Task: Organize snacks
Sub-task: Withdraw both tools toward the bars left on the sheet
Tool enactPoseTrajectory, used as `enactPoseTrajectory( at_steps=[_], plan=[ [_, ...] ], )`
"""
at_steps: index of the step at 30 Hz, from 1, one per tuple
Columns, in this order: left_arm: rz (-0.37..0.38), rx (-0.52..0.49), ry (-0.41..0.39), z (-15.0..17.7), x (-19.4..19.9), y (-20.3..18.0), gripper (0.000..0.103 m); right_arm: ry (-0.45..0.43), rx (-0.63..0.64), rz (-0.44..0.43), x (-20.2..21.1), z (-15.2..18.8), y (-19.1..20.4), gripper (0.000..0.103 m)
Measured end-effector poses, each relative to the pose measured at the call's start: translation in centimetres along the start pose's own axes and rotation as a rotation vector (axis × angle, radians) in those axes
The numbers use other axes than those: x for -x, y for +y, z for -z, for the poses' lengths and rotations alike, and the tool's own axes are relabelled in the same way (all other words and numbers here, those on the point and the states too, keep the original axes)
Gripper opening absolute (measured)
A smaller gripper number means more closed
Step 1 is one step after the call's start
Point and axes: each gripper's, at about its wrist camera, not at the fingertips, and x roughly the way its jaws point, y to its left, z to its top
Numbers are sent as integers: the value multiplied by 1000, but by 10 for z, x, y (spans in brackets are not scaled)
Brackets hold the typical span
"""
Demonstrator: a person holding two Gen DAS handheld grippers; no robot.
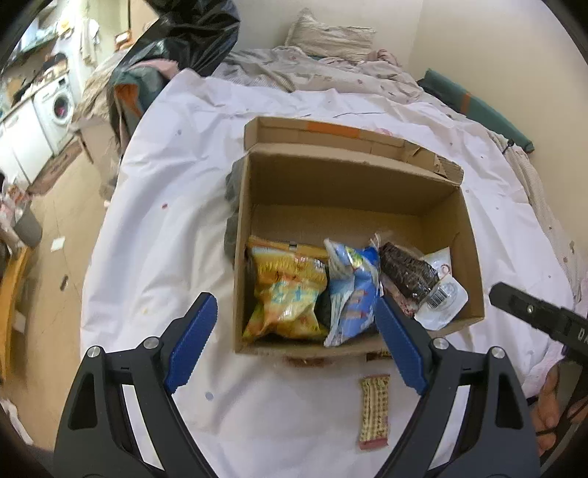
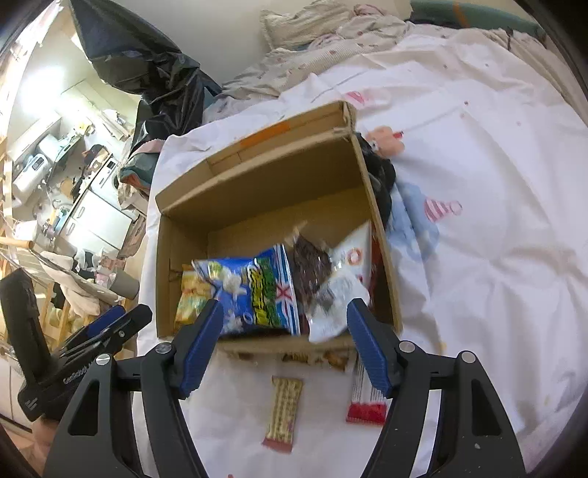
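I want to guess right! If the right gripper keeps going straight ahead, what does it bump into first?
Probably the blue snack bag in the cardboard box. The open right gripper points right at it, though depth is hard to judge.

Bed (image 1: 176,228) covered by a white sheet (image 2: 496,257), creased, with small coloured specks and printed cartoon figures. Open cardboard box (image 1: 352,184) sits directly on the sheet, flaps up. Just before the box's near wall, a beige wrapped snack bar (image 1: 374,411) lies flat on the sheet; beside it a red-and-white wrapped bar (image 2: 365,399), apart from the first. Crumpled grey-pink blanket (image 1: 312,71) and a pillow (image 1: 330,35) lie at the far end.
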Motion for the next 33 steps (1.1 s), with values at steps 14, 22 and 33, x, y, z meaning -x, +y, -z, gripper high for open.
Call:
enactPoseTrajectory(
  at_steps=[14, 22, 33],
  plan=[
    [39, 7, 130, 39, -21, -24, 86, 77, -108, 71, 3, 35, -47, 79],
    [88, -35, 296, 79, -62, -53, 86, 101, -198, 80, -1, 36, -69, 79],
    [49, -206, 421, 115, -97, -88, 23, 143, -207, 121, -11, 38, -75, 79]
  ],
)
